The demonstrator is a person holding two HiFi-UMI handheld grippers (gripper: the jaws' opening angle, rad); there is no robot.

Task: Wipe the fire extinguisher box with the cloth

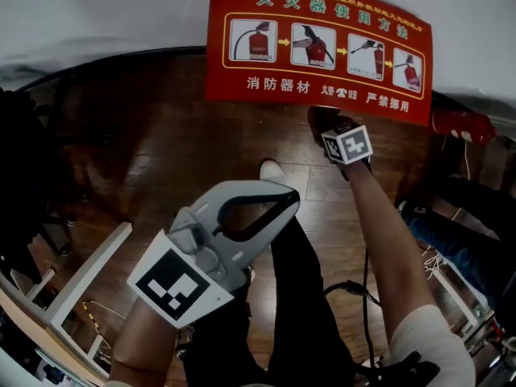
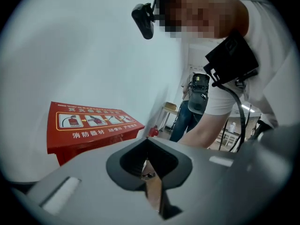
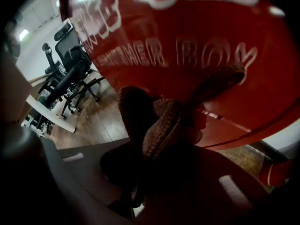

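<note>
The red fire extinguisher box (image 1: 318, 47) stands against the white wall, its lid printed with instruction pictures. My right gripper (image 1: 329, 129) reaches under the lid's front edge, shut on a brown knitted cloth (image 1: 321, 119). In the right gripper view the cloth (image 3: 159, 123) bunches out of the right gripper (image 3: 140, 182) and presses against the lettered front of the box (image 3: 201, 46). My left gripper (image 1: 278, 193) hangs back over the floor, shut and holding nothing. In its own view the left gripper (image 2: 150, 165) points toward the box (image 2: 89, 125) from a distance.
A red fire extinguisher (image 1: 461, 124) lies on the floor right of the box. A white frame (image 1: 81, 276) stands at the lower left, and a black cable (image 1: 361, 290) trails by my right arm. Black office chairs (image 3: 70, 55) stand behind. A person in jeans (image 2: 185, 118) stands beyond.
</note>
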